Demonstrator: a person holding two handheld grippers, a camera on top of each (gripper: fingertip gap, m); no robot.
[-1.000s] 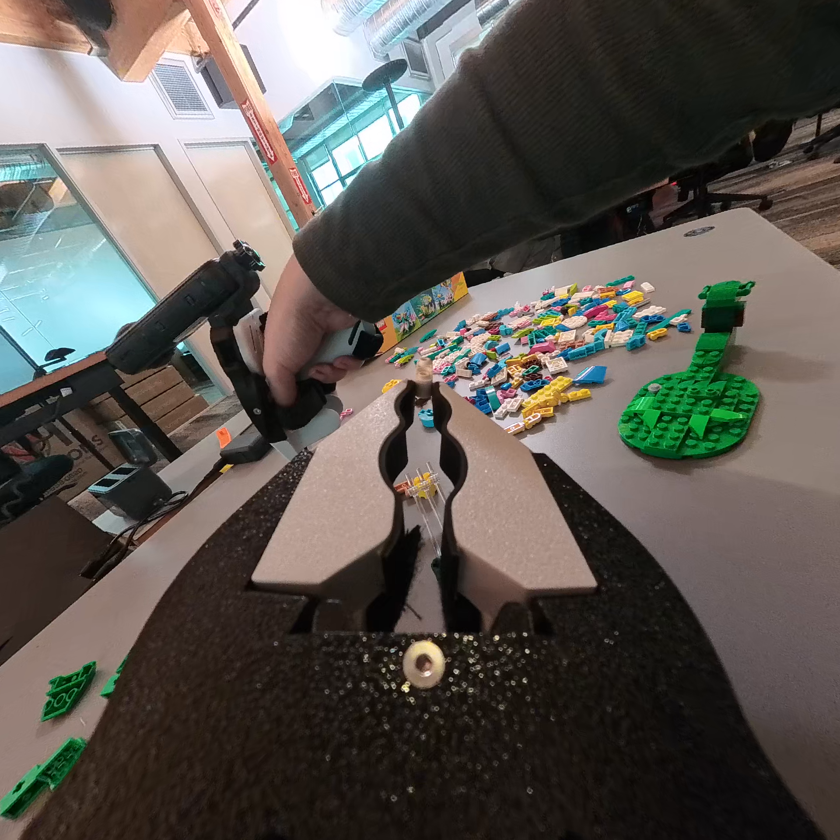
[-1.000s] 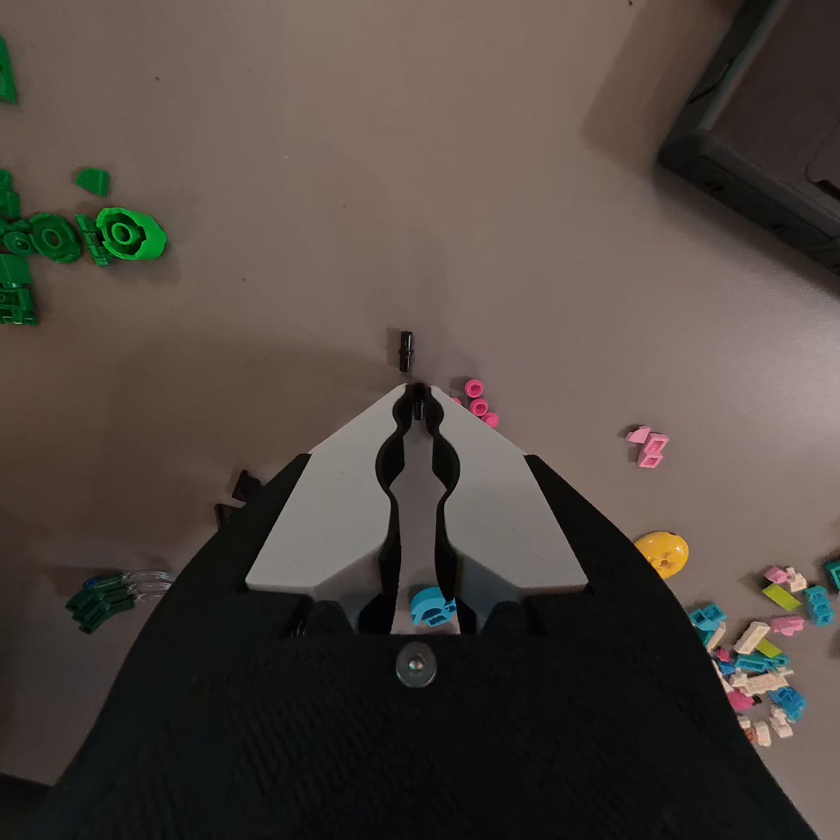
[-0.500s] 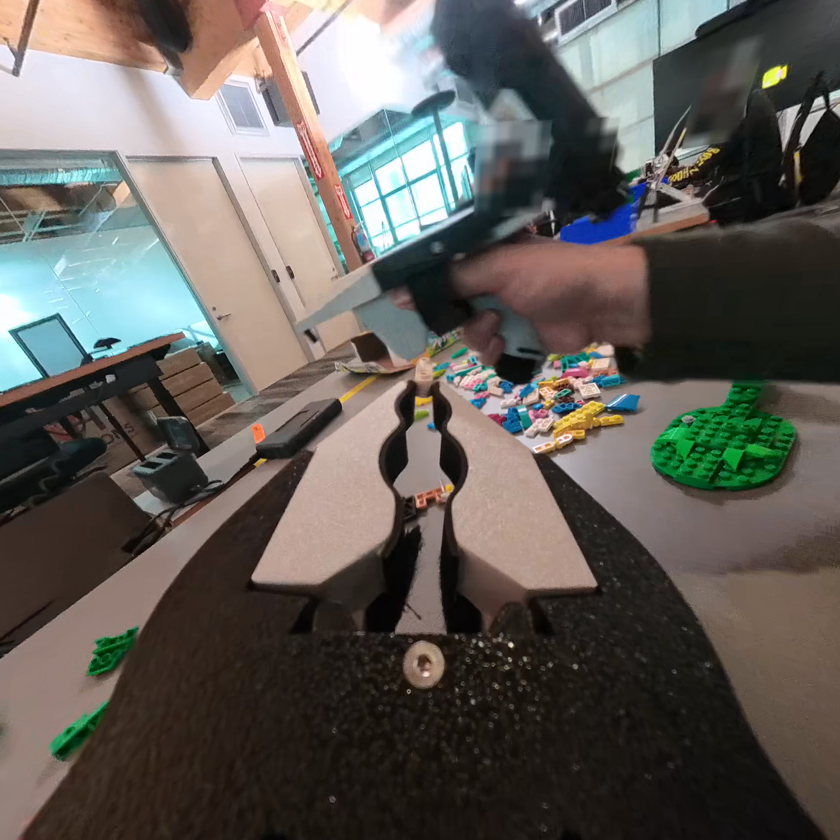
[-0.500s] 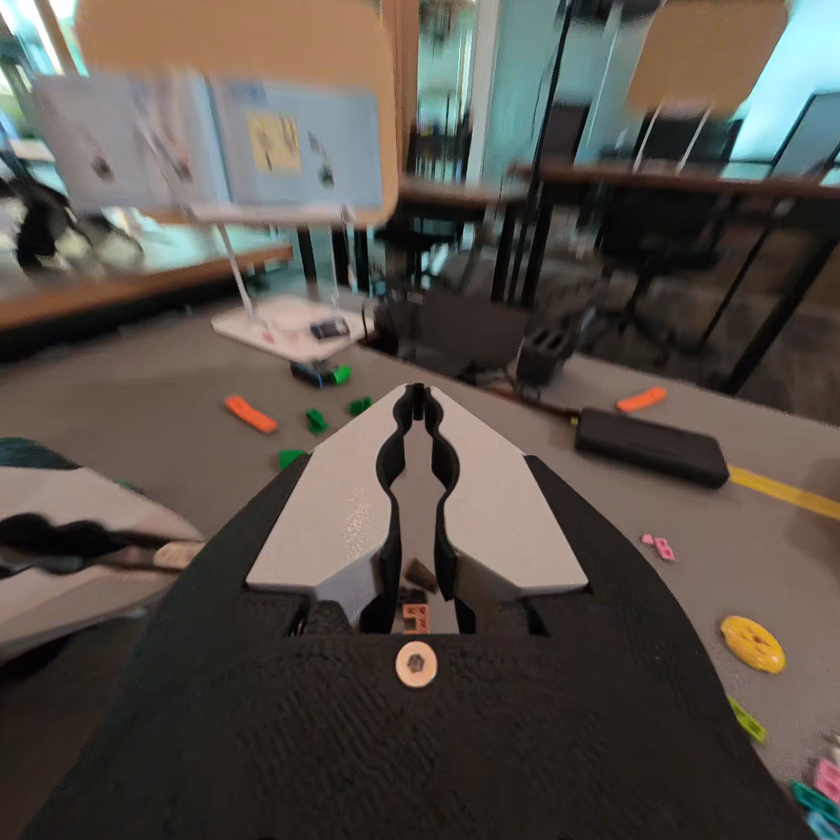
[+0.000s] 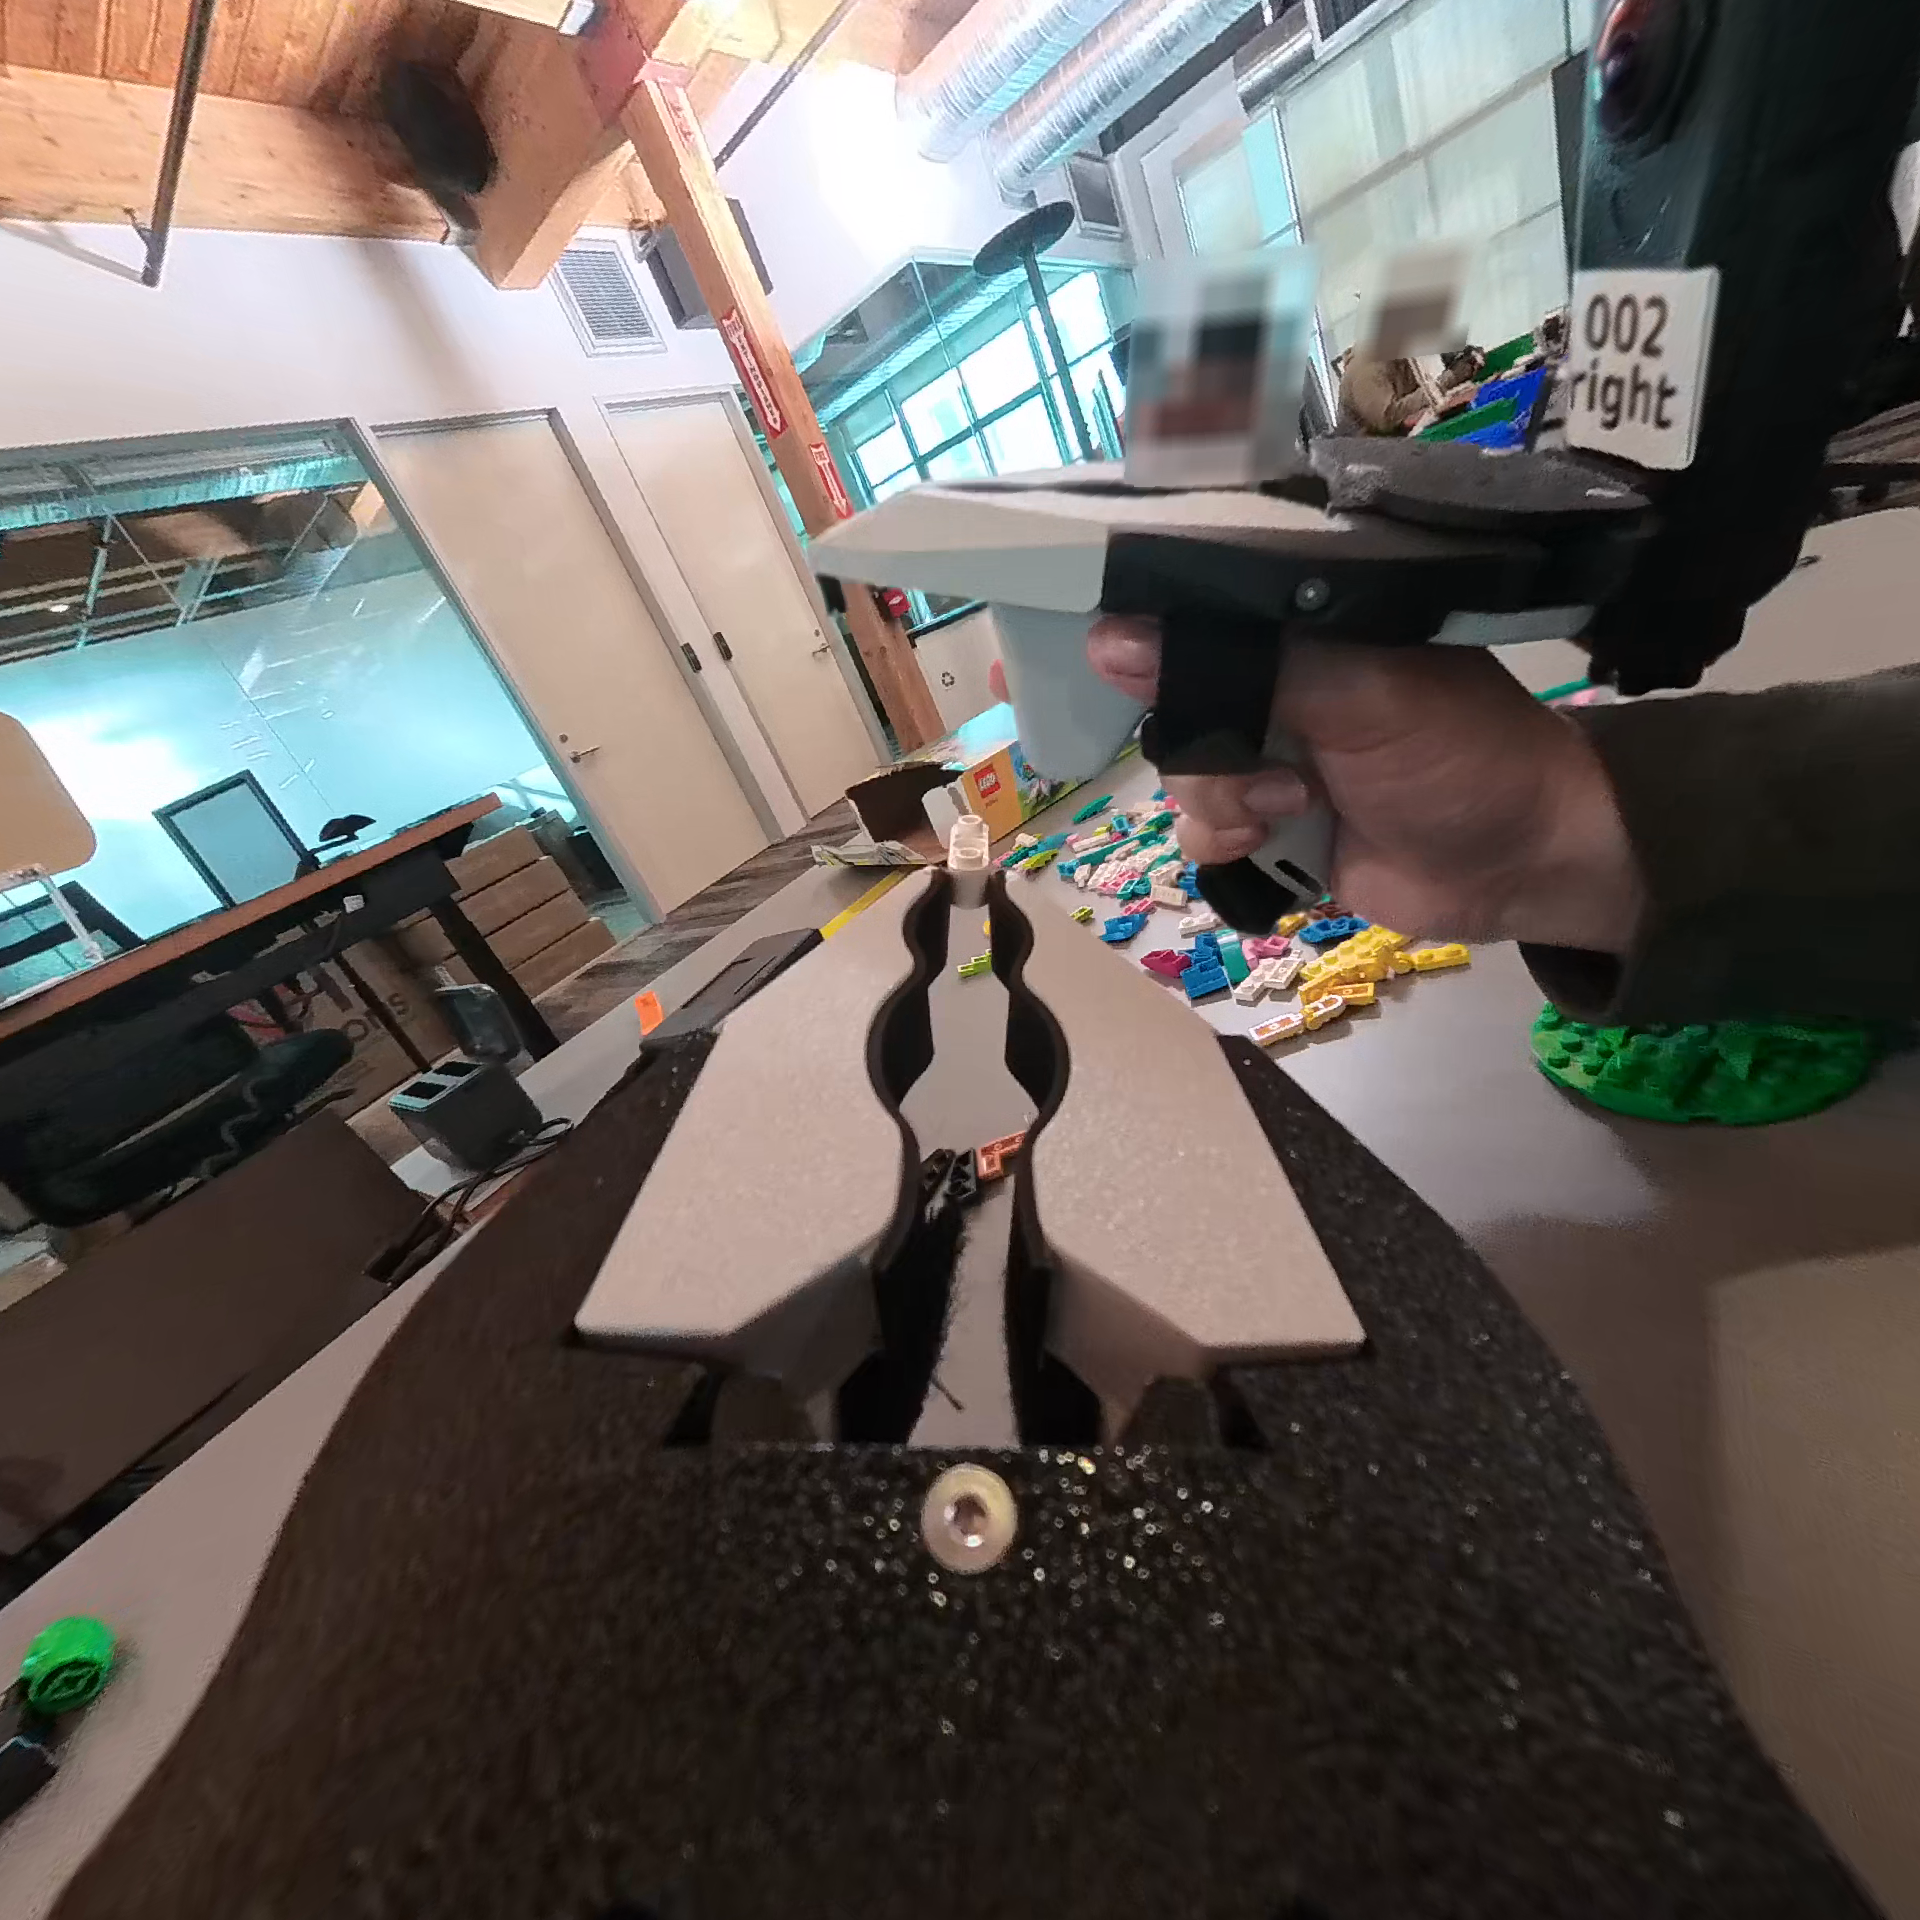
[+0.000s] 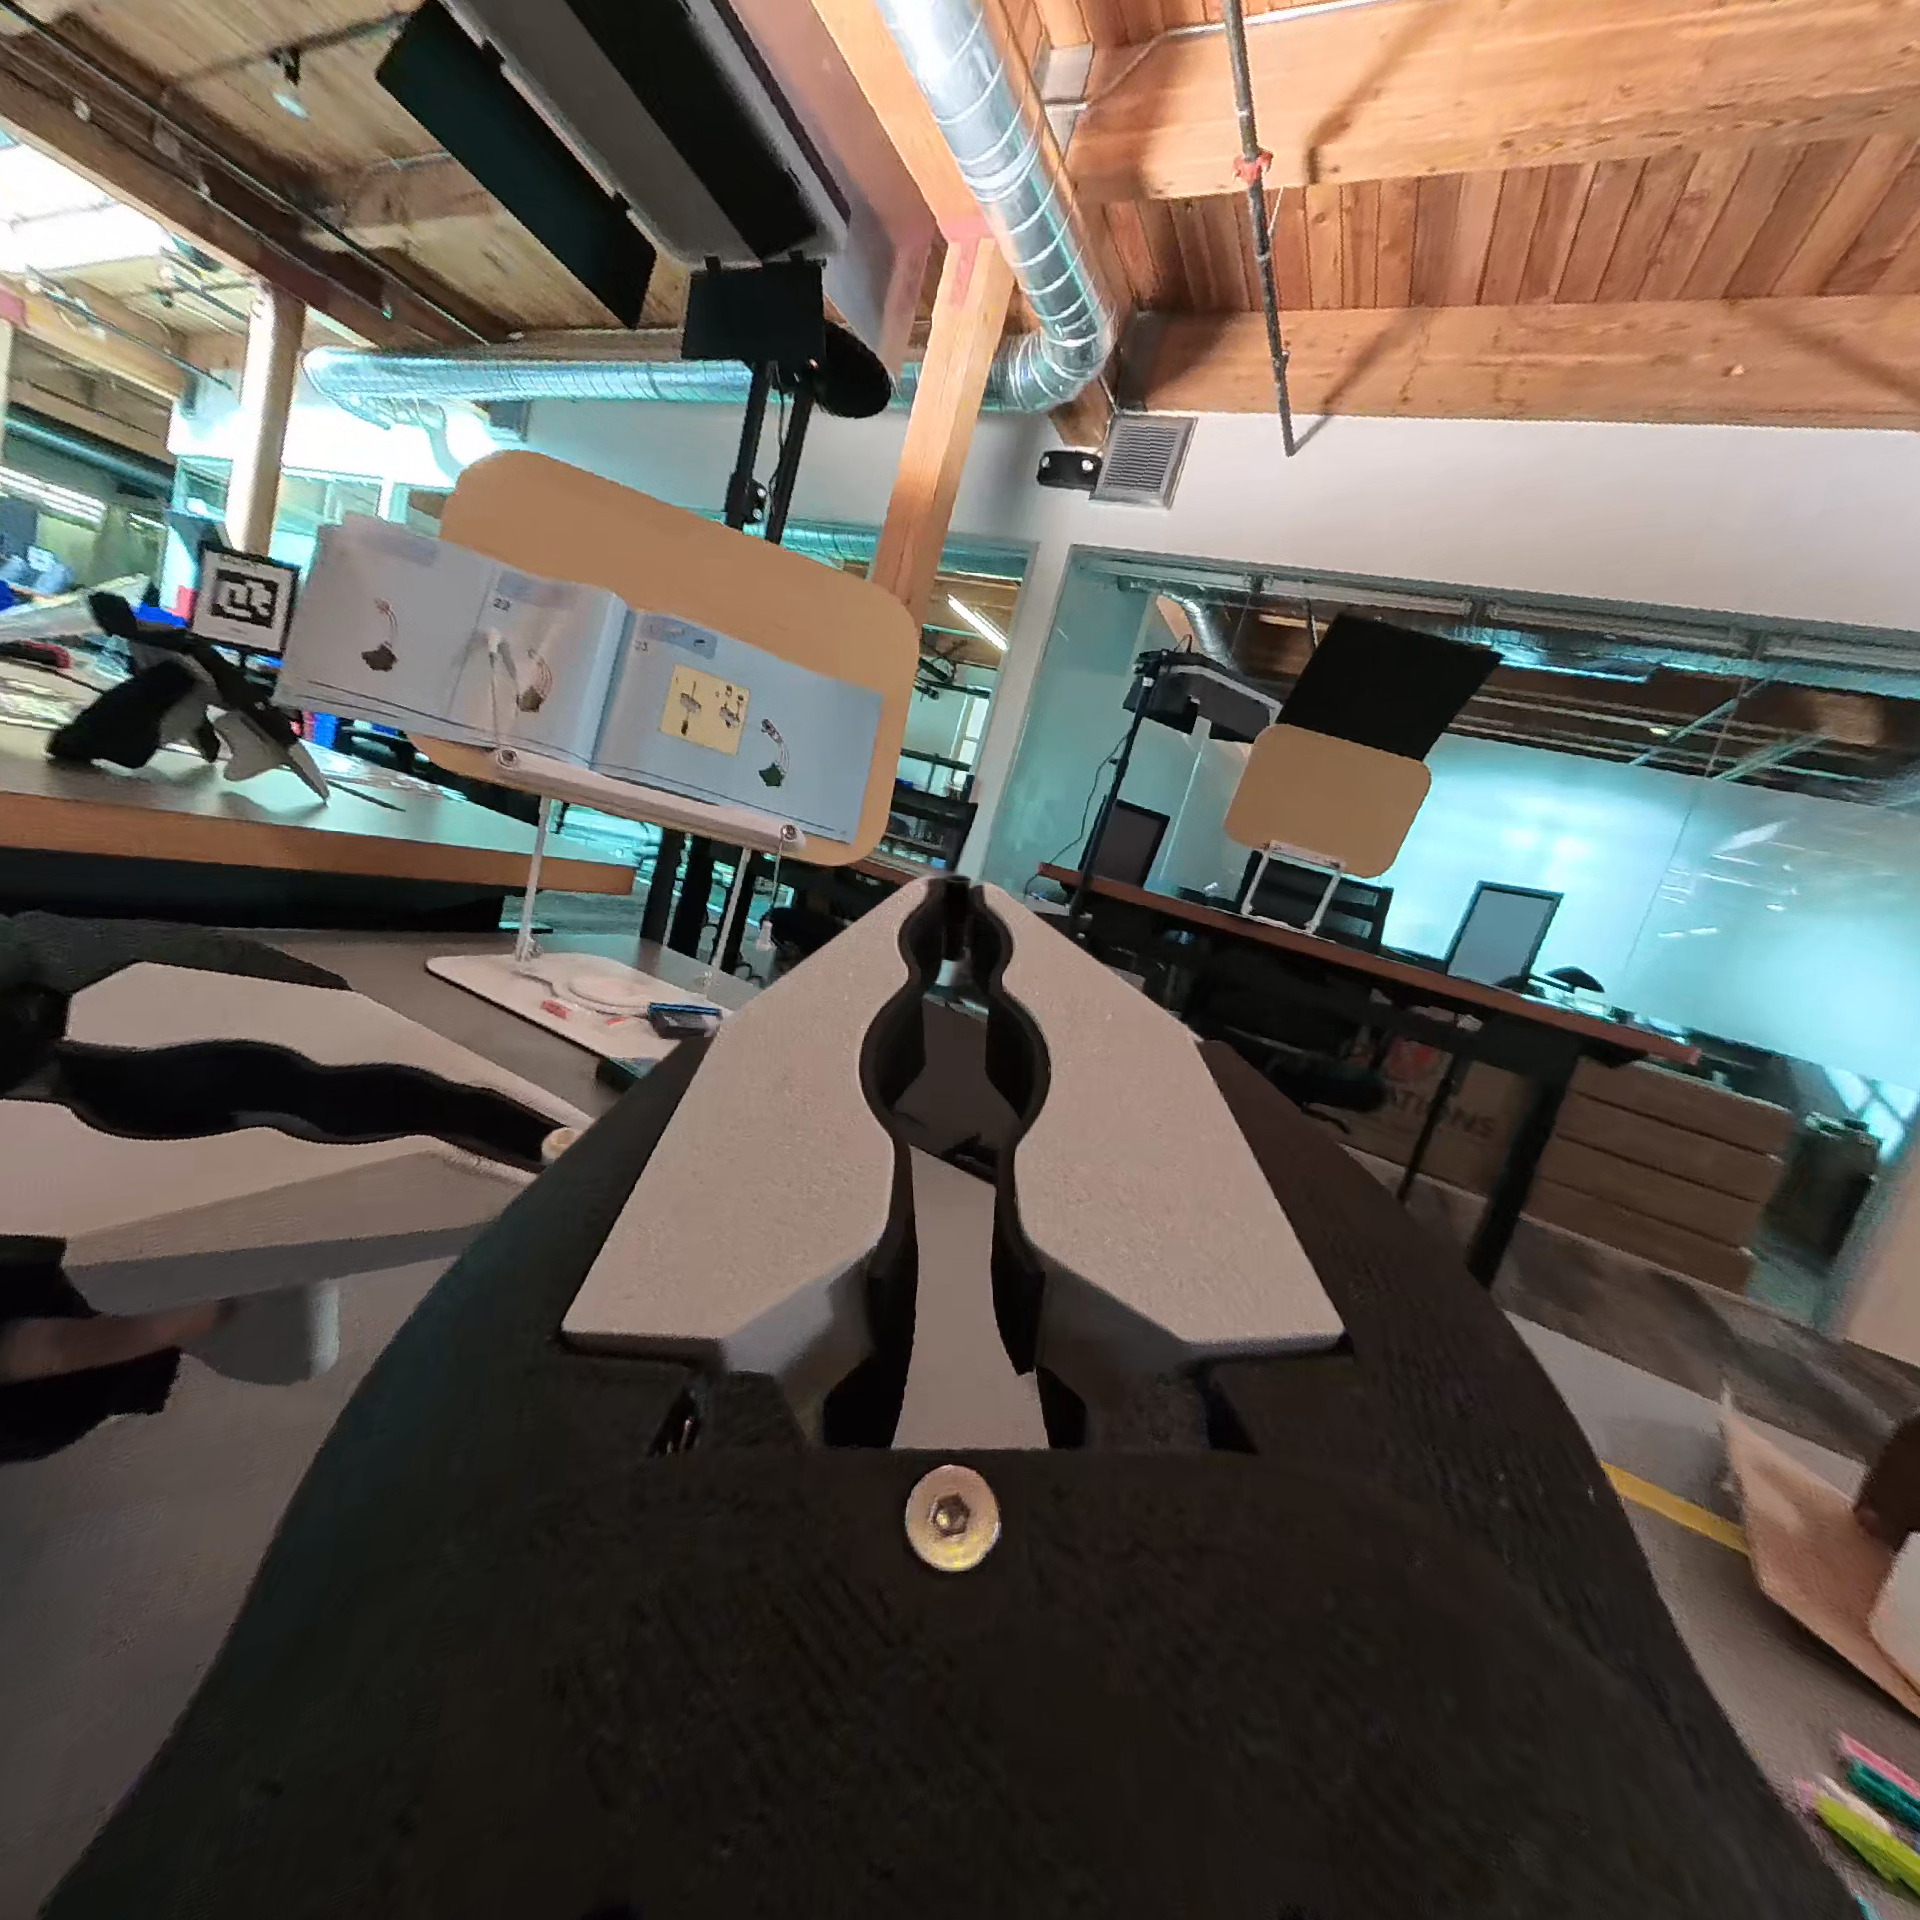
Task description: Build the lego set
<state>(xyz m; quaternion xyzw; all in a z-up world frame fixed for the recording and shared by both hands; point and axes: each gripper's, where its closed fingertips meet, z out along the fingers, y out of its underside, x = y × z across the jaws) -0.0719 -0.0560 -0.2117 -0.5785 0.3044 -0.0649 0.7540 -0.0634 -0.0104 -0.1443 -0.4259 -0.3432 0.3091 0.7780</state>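
My left gripper (image 5: 968,883) is shut on a small tan round piece (image 5: 968,844) that sticks up from its tips above the grey table (image 5: 1507,1195). My right gripper (image 6: 953,902) is shut on a small black pin (image 6: 953,920) and is held level in the air. In the left wrist view it (image 5: 831,556) hangs above and to the right, held by a hand (image 5: 1434,821). In the right wrist view the left gripper's tip (image 6: 556,1141) lies low at the left. A green round lego base (image 5: 1704,1070) sits at the right, partly behind the sleeve.
A pile of loose coloured bricks (image 5: 1247,935) lies behind the hand, with a lego box (image 5: 997,790) beyond it. Green pieces (image 5: 62,1662) lie at the near left. An open instruction booklet (image 6: 582,675) stands on a holder ahead of the right gripper. Across from one pair of fingers to the other is roughly 8 cm. My right tips are about 25 cm from the green round lego base (image 5: 1704,1070), my left tips only 20 cm.
The right gripper has risen from the table with the black pin and swung from pointing down to level, close above the left gripper. The left gripper still holds the tan piece.
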